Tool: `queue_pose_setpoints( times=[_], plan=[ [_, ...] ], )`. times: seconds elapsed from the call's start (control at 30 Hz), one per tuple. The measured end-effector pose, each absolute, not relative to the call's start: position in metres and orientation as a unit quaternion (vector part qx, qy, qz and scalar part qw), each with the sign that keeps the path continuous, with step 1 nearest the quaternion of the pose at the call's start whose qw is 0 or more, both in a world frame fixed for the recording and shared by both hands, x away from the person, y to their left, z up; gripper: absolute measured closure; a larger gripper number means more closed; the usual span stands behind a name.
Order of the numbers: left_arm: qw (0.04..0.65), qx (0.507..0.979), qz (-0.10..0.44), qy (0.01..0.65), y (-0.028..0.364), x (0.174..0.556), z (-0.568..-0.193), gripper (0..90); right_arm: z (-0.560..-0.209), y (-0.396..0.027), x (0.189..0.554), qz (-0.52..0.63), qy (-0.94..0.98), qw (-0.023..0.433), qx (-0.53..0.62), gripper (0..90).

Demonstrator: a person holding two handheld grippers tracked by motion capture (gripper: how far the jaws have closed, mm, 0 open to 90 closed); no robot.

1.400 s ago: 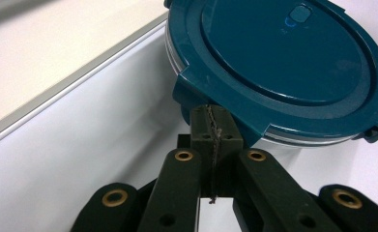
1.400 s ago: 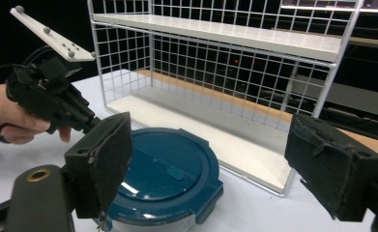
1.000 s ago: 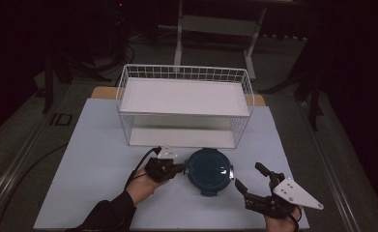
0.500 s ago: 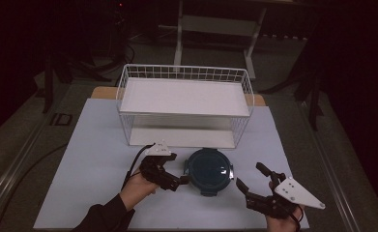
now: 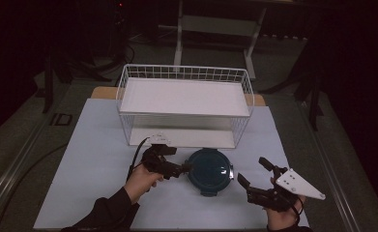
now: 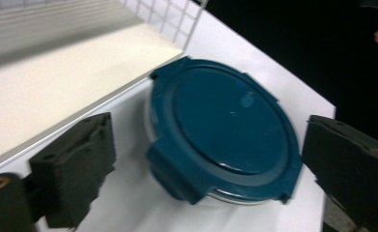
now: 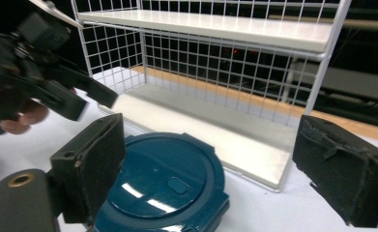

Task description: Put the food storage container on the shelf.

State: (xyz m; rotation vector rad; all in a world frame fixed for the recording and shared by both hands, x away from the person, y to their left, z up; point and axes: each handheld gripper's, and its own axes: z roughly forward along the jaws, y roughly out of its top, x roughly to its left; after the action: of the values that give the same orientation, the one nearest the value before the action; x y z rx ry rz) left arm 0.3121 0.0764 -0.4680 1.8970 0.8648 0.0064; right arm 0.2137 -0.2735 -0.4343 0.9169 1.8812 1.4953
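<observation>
A round, dark teal lidded container [image 5: 210, 170] sits on the white table [image 5: 94, 159], just in front of the lower tier of a white wire shelf rack [image 5: 184, 104]. In the left gripper view the container [image 6: 223, 130] lies flat, its lid clipped over a clear base, with the rack's bottom board just beside its far edge. The left gripper [image 5: 184, 168] lies low over the table, held by the person's left hand [image 5: 140, 180], its tips right at the container's left rim; its fingers [image 6: 75, 166] have just been opening and now stand spread, with the container ahead of them and between their lines but not pressed by either pad. The right gripper [image 5: 255, 175] hovers to the right of the container, a little apart from it, with a grey three-cornered plate on top; its fingers [image 7: 92, 164] have also been opening and stand wide, holding nothing, with the container [image 7: 165, 186] low between them farther off.
</observation>
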Motion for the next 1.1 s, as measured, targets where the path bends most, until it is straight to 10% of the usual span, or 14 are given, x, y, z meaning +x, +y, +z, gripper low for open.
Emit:
queue_pose_setpoints(
  times=[0.43, 1.1],
  plan=[
    [0.466, 0.749, -0.128, 0.454, 0.076, 0.34, -0.505, 7.2, -0.443, -0.262, 0.222, 0.551, 0.713, 0.266, 0.342, 10.5],
    [0.421, 0.718, -0.238, 0.501, 0.07, 0.346, -0.515, 48.9, -0.449, -0.262, 0.224, 0.54, 0.723, 0.248, 0.352, 12.5]
  ],
)
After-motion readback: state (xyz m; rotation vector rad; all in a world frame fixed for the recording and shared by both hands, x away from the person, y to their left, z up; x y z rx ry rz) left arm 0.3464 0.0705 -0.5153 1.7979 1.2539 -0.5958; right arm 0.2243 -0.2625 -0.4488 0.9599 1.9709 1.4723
